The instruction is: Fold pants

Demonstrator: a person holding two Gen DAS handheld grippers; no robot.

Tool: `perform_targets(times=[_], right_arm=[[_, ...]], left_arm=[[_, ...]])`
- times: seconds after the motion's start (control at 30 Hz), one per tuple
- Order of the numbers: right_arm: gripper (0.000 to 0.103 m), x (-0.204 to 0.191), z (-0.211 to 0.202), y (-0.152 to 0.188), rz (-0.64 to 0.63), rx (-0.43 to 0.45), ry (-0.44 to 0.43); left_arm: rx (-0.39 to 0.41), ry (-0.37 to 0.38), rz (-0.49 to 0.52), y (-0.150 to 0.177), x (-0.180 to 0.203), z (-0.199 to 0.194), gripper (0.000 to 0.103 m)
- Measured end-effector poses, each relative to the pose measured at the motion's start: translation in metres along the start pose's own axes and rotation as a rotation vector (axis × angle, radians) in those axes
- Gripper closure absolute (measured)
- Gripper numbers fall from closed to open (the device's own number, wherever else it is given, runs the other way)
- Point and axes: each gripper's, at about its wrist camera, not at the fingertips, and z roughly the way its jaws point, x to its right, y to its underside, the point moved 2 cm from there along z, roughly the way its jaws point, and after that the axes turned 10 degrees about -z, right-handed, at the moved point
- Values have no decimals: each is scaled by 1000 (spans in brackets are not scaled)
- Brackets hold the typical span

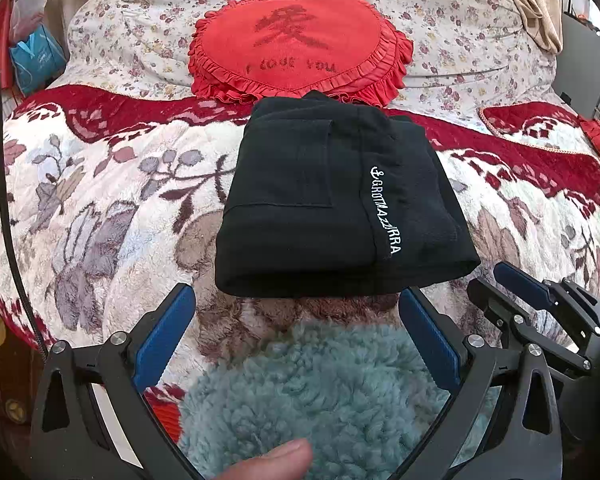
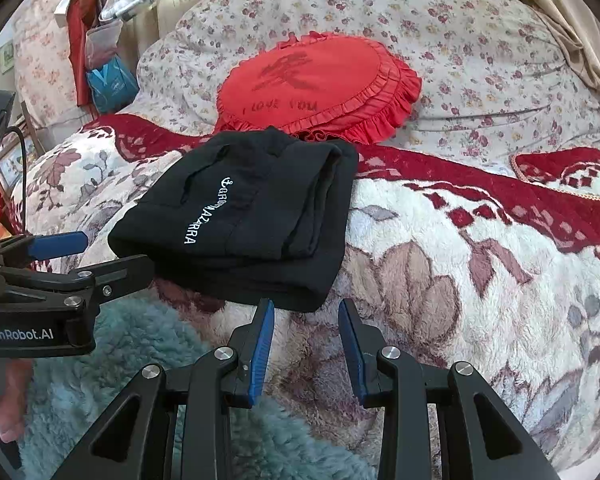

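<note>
plainly the black pants (image 1: 340,200) lie folded into a compact, thick bundle on the plush floral blanket (image 1: 100,200) of the bed, their far edge just touching the frill of the red heart pillow (image 1: 300,44). both grippers hang just short of the near edge and touch nothing. the left gripper (image 1: 296,320) has its jaws spread wide and empty, a teal fluffy sleeve (image 1: 320,392) showing between them. the right gripper (image 2: 306,316) has its jaws set narrower, also empty, close to the near right corner of the bundle.

by the look of it the cloth is soft, heavy-ish fleece or knit, limp and not slippery; it should hold its shape stacked, but sag and unfold if lifted by a single layer. the safest hold, i judge, is on the thick rounded fold at the near edge, or a pinch through all the layers at a corner, so nothing peels open. the fold seems finished or very nearly so.

the left wrist view looks squarely down on the top face, showing a patch pocket (image 1: 300,164) and white lettering (image 1: 384,212) along the side seam. the right wrist view shows the open right side instead, where several stacked layers step outward, something the other view barely hints at. it also shows the left gripper from its side.
</note>
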Motion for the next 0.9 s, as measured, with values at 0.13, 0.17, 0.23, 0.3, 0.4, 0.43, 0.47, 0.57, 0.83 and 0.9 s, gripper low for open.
perform_targets(times=[0.13, 0.17, 0.23, 0.3, 0.4, 0.43, 0.47, 0.57, 0.83, 0.9], right_arm=[[71, 1, 0, 0, 1, 1, -1], [71, 1, 0, 0, 1, 1, 0], [71, 2, -1, 0, 0, 3, -1], [71, 1, -1, 0, 0, 1, 0], [71, 1, -2, 0, 0, 1, -1], [71, 1, -1, 0, 0, 2, 0], [71, 1, -1, 0, 0, 2, 1], [71, 1, -1, 0, -1, 2, 0], [71, 0, -1, 0, -1, 2, -1], [71, 0, -2, 0, -1, 1, -1]], left_arm=[[-1, 2, -1, -1, -1, 0, 1], [-1, 2, -1, -1, -1, 0, 1], [0, 2, -4, -1, -1, 0, 1], [0, 2, -3, -1, -1, 0, 1], [0, 2, -2, -1, -1, 0, 1], [0, 3, -2, 0, -1, 0, 1], [0, 3, -2, -1, -2, 0, 1], [-1, 3, -2, -1, -2, 0, 1], [-1, 4, -2, -1, -2, 0, 1], [-1, 4, -2, -2, -3, 0, 1]])
